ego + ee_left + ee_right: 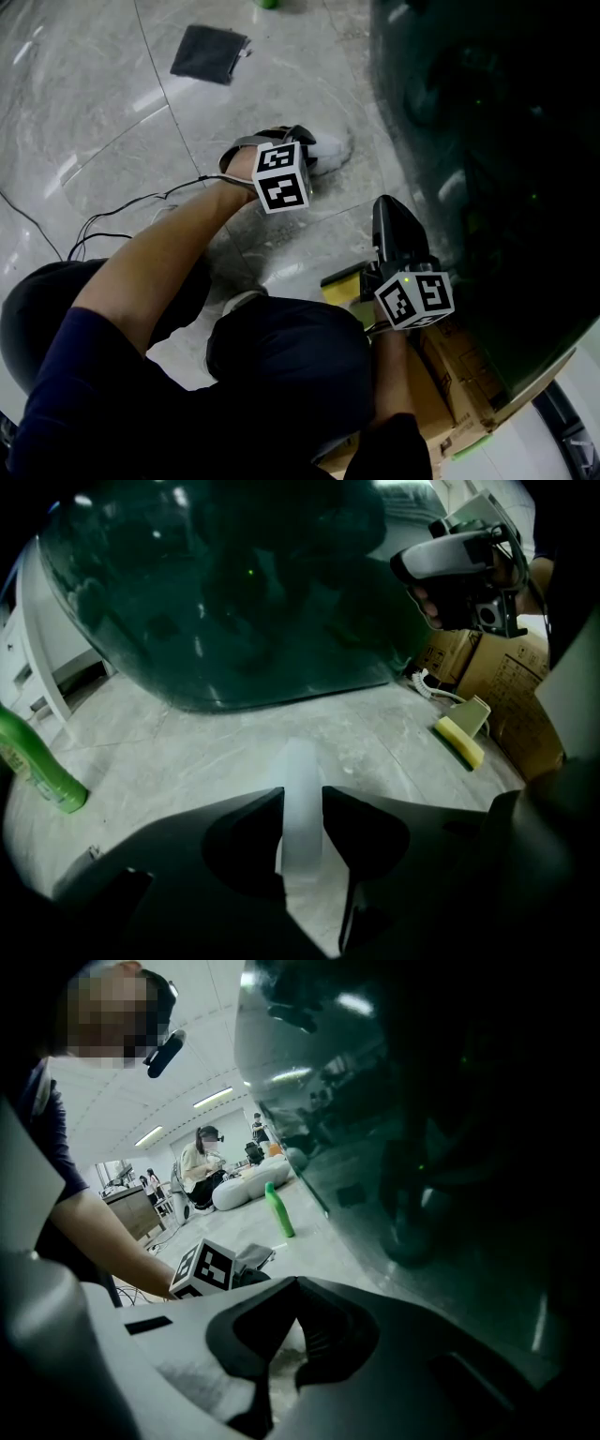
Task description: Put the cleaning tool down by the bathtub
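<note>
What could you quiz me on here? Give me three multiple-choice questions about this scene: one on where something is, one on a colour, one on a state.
1. Where is the yellow sponge? A on a chair; B on the floor beside the cardboard boxes; C inside a bucket.
2. What colour is the cloth lying on the floor? A dark grey; B red; C yellow.
3. How is the green bottle placed? A lying on its side; B upside down; C standing upright.

Answers:
1 B: the left gripper view shows it on the tiles by the boxes.
2 A: the head view shows it dark grey.
3 C: the right gripper view shows it standing, cap up.
</note>
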{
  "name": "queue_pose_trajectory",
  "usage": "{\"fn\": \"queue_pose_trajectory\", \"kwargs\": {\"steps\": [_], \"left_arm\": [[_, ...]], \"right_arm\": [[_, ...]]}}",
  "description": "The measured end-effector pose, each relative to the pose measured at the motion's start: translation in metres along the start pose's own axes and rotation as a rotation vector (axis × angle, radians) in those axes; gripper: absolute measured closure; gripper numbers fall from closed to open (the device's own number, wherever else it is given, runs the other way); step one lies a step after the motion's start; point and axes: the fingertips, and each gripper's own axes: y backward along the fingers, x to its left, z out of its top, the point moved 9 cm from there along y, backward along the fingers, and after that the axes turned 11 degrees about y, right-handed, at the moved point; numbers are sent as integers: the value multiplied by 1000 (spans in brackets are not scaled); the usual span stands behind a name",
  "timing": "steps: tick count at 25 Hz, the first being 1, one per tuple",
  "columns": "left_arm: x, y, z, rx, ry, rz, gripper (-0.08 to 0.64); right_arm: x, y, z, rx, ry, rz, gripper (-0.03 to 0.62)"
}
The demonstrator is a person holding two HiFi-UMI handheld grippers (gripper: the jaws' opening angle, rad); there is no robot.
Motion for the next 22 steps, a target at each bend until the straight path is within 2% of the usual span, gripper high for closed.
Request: {"fn": "queue_pose_trajectory", "kwargs": {"steps": [6, 13, 18, 22], "left_arm": [[-2, 12, 13, -24, -36, -3, 377], [3, 30, 24, -89, -33, -31, 341], [3, 39, 24, -76, -65, -66, 322], [16, 68, 23, -80, -48, -54, 324]], "right_arm": [[0, 6, 4, -8, 10, -13, 588], [0, 7, 6, -5, 16, -34, 588], [4, 5, 10, 4, -2, -45, 588], [13, 14, 25, 23, -3, -55, 588]]}}
